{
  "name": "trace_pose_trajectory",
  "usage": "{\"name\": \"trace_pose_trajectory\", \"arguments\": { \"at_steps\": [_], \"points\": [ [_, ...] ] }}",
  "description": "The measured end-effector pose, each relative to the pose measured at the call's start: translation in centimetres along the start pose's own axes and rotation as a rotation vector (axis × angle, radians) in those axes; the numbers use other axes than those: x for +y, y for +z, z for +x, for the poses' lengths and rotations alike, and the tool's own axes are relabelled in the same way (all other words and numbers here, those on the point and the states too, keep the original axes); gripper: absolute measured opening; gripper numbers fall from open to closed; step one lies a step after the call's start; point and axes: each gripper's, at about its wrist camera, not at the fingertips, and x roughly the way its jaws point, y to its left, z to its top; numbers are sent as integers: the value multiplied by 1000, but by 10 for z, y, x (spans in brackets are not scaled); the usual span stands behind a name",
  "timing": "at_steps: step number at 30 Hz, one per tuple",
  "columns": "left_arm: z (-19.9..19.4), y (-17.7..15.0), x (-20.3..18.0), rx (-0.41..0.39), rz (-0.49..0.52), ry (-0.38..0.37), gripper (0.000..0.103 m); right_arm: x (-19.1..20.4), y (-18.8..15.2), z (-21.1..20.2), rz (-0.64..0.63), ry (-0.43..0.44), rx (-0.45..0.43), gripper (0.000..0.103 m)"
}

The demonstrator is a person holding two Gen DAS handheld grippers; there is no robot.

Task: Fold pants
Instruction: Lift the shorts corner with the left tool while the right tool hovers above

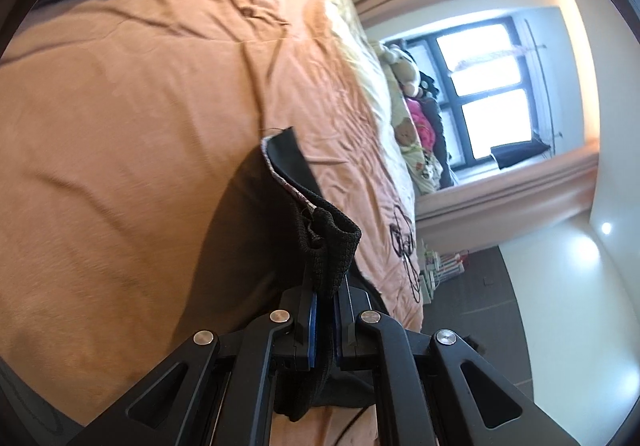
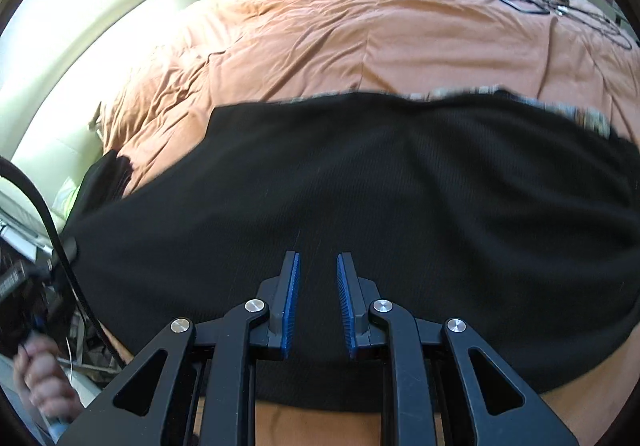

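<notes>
Your left tool [image 1: 325, 310] is clamped tight on a bunched bit of the black pants [image 1: 256, 214]. That bit is the stretchy waistband [image 1: 334, 246], and it sticks up between the blue pads [image 1: 313, 326] in the low middle of the left wrist pic. From there the pants hang down to the orange bed cover [image 1: 132, 106], which fills the left and top of that pic. A window [image 1: 488, 90] is at the right, w/ soft toys [image 1: 404, 86] beside it.

Your right tool [image 2: 317, 306] has let go: its blue pads [image 2: 290, 310] stand apart w/ nothing between them. It hangs over the pants [image 2: 360, 206], which lie spread wide & flat across the middle of the right wrist pic on the orange bed cover [image 2: 360, 30]. A black cord [image 2: 560, 10] lies on the bed at upper right. Your hand [image 2: 40, 378] shows at lower left.
</notes>
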Motion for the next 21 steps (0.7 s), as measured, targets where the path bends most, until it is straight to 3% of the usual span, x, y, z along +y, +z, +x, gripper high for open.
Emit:
{"name": "trace_pose_trajectory", "arguments": {
  "at_steps": [7,10,21],
  "points": [
    [16,3,-45,28,81,-49,6,3,-43,20,-6,52,107,17],
    [25,-1,-64,51,122,-62,6,1,-53,14,-15,75,108,17],
    [57,-17,-129,116,263,-108,6,-61,-53,-60,95,106,-32,17]
  ]
}}
